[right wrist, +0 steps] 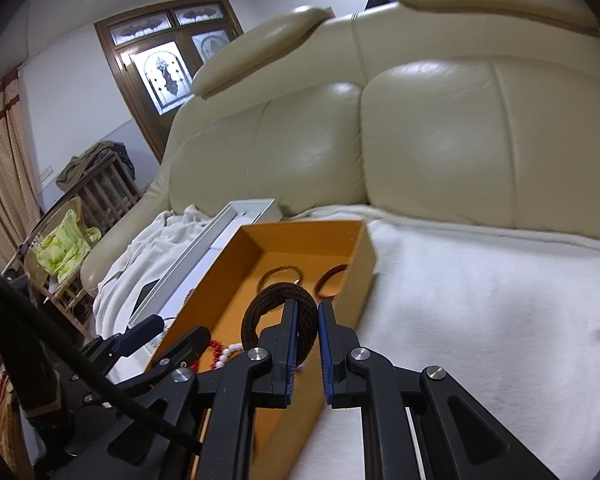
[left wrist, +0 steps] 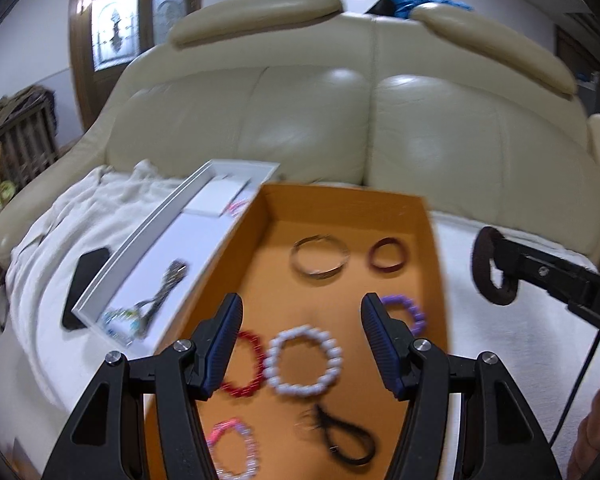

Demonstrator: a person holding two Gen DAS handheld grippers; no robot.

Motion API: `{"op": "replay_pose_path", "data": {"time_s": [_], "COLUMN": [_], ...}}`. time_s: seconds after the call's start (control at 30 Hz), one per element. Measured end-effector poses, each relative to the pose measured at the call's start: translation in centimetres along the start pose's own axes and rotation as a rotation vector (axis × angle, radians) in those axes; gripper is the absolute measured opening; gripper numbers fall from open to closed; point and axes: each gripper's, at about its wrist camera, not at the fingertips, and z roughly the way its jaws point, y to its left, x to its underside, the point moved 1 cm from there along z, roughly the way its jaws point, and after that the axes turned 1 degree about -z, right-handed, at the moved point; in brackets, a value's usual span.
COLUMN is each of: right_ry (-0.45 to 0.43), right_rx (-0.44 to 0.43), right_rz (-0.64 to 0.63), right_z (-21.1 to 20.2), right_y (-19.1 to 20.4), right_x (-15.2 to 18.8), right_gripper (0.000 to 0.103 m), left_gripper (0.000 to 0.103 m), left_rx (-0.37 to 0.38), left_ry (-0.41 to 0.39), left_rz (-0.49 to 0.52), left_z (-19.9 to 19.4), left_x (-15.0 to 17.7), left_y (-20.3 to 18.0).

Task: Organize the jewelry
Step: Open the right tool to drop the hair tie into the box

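The right gripper (right wrist: 308, 320) has its jaws nearly closed on a dark brown hair tie (right wrist: 278, 312), pinching one strand so the loop hangs free, to the right of the orange box (left wrist: 436, 264) and short of its rim. The left gripper (left wrist: 302, 320) hovers above the box with its jaws roughly half open and nothing between them.

The hold is thin — only a bit of the band sits between the pads — so a quick swing could likely let the tie slide out onto the white blanket (right wrist: 480, 320) covering the sofa (left wrist: 320, 120). The dangling loop might also snag the box wall on the way in, nudging the light box. With both grippers close together over the box, they could bump.

Counted in the orange box: seven pieces — a thin metal bangle (left wrist: 319, 256), a maroon ring band (left wrist: 388, 255), a purple bead bracelet (left wrist: 410, 312), a white pearl bracelet (left wrist: 304, 362), a red bead bracelet (left wrist: 246, 364), a pink bead bracelet (left wrist: 232, 446) and one black elastic loop (left wrist: 346, 438). One white tray (left wrist: 140, 248) lies beside it, holding a dark chain-like piece (left wrist: 168, 280); its other contents are too blurred to count. One phone (left wrist: 86, 284) lies on the blanket.
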Motion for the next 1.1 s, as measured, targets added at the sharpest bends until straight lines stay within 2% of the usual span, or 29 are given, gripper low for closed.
{"op": "replay_pose_path", "data": {"time_s": [0.27,0.33,0.53,0.77,0.93,1.1], "right_ry": [0.115,0.151,0.275,0.385,0.428,0.441], "right_rx": [-0.012,-0.007,0.054,0.101,0.086,0.079], "right_rz": [-0.029,-0.044,-0.066,-0.052,0.017,0.036], "right_z": [4.2,5.6,10.3,15.7,18.2,18.5], "right_y": [3.6,4.6,6.6,8.0,7.9,7.5], "right_x": [0.1,0.1,0.1,-0.5,-0.4,-0.3], "right_gripper": [0.012,0.012,0.012,0.012,0.013,0.014], "left_gripper": [0.062,0.062,0.062,0.063,0.062,0.062], "left_rx": [-0.114,-0.124,-0.139,-0.14,-0.14,-0.144], "left_ry": [0.118,0.14,0.176,0.187,0.193,0.183], "left_rz": [-0.161,-0.181,-0.161,-0.199,-0.196,-0.181], "left_z": [1.8,2.1,2.4,2.4,2.6,2.4], "left_x": [0.1,0.4,0.9,0.9,1.0,0.9], "left_y": [6.8,7.7,8.0,8.8,8.8,8.3]}}
